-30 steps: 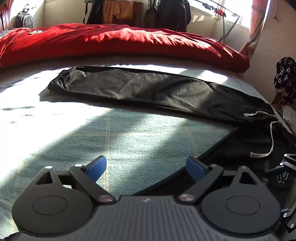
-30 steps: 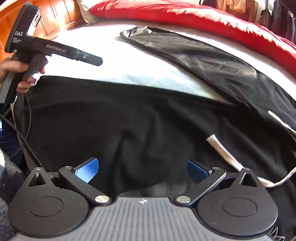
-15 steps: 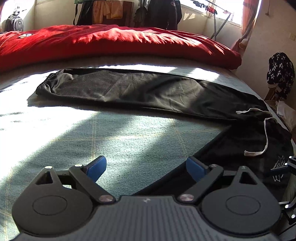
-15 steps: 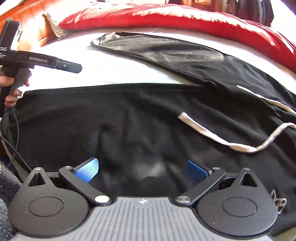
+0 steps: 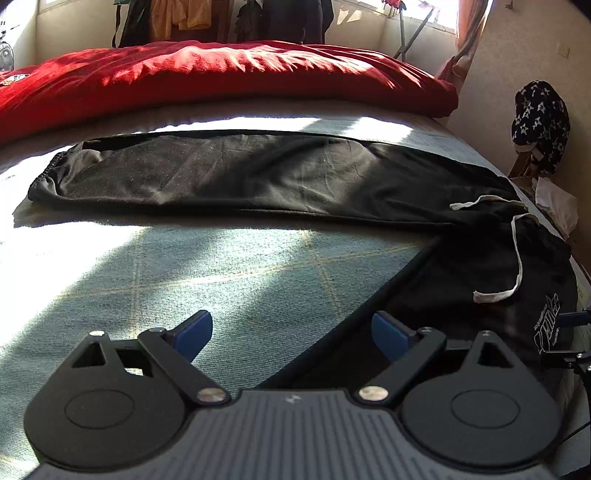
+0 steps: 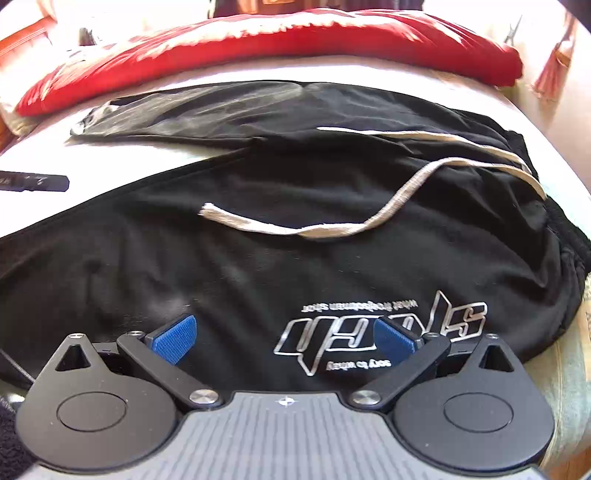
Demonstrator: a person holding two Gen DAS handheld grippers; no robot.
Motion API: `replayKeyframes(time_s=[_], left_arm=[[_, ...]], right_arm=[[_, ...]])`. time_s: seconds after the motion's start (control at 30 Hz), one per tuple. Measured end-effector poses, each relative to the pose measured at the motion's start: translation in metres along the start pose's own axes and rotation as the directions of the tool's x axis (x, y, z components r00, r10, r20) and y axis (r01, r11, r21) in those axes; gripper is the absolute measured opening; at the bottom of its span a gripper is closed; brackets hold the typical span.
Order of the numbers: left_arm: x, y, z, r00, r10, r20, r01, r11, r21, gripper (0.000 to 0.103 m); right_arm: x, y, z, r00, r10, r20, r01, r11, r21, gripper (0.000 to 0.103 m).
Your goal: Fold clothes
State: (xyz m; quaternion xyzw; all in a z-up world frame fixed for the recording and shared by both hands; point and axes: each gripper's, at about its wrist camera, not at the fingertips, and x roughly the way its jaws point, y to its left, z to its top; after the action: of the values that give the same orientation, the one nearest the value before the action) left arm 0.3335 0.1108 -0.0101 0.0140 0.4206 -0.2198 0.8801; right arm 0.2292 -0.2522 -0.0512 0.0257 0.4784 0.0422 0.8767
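Black drawstring trousers point(image 5: 258, 173) lie spread on the bed, one leg stretched across the far side, the other point(image 6: 184, 266) running toward me. A white drawstring point(image 6: 332, 218) curls over the waist area, and a silver logo point(image 6: 384, 332) shows near the hip. My left gripper point(image 5: 291, 332) hovers open over the green bedsheet point(image 5: 184, 273), with the near leg's edge passing under its right finger. My right gripper point(image 6: 284, 336) is open just above the logo, nothing between its blue pads. The left gripper's tip point(image 6: 33, 181) pokes in at the left of the right wrist view.
A red duvet point(image 5: 221, 74) is bunched along the far side of the bed. Hanging clothes point(image 5: 177, 18) and a drying rack point(image 5: 410, 33) stand by the window wall. A star-patterned item point(image 5: 541, 122) sits off the bed's right edge.
Both views have panned right: the right gripper moved from the near trouser leg toward the waist and logo, and the left gripper's handle has slid nearly out of its view.
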Motion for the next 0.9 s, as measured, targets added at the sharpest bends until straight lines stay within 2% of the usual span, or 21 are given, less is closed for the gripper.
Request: replayKeyframes(time_s=[0.07,0.27,0.43,0.6,0.73,0.83,0.9], left_arm=[[0.002,0.000,0.001,1.000,-0.002,-0.006,0.002,1.000,-0.001,0.093],[0.009,-0.002,0.016,0.999,-0.046,0.000,0.046,0.999,0.006,0.093],[0.028,-0.013,0.052,0.996,-0.083,0.043,0.078,0.992,0.100,0.093],[0.077,-0.019,0.099,0.994,-0.089,0.061,0.076,0.980,0.186,0.093],[0.123,-0.021,0.119,0.993,-0.115,0.006,0.112,0.978,0.177,0.093],[0.149,-0.023,0.109,0.986,-0.141,-0.092,0.154,0.977,0.148,0.093],[0.146,-0.028,0.099,0.984,-0.133,-0.119,0.154,0.971,0.185,0.094]], right_arm=[[0.011,-0.009,-0.003,0.999,-0.019,-0.042,0.021,0.999,0.042,0.103],[0.005,-0.006,0.003,1.000,-0.017,0.001,0.017,0.999,0.031,0.103],[-0.006,-0.001,0.013,0.998,0.001,0.064,-0.002,1.000,0.019,0.103],[-0.011,0.006,0.017,0.996,0.016,0.086,-0.016,1.000,0.005,0.103],[-0.012,0.007,0.018,0.995,0.027,0.095,-0.028,1.000,0.010,0.103],[-0.012,0.005,0.018,0.995,0.021,0.093,-0.023,0.999,0.022,0.103],[-0.009,0.001,0.019,0.996,0.021,0.092,-0.024,0.999,0.033,0.103]])
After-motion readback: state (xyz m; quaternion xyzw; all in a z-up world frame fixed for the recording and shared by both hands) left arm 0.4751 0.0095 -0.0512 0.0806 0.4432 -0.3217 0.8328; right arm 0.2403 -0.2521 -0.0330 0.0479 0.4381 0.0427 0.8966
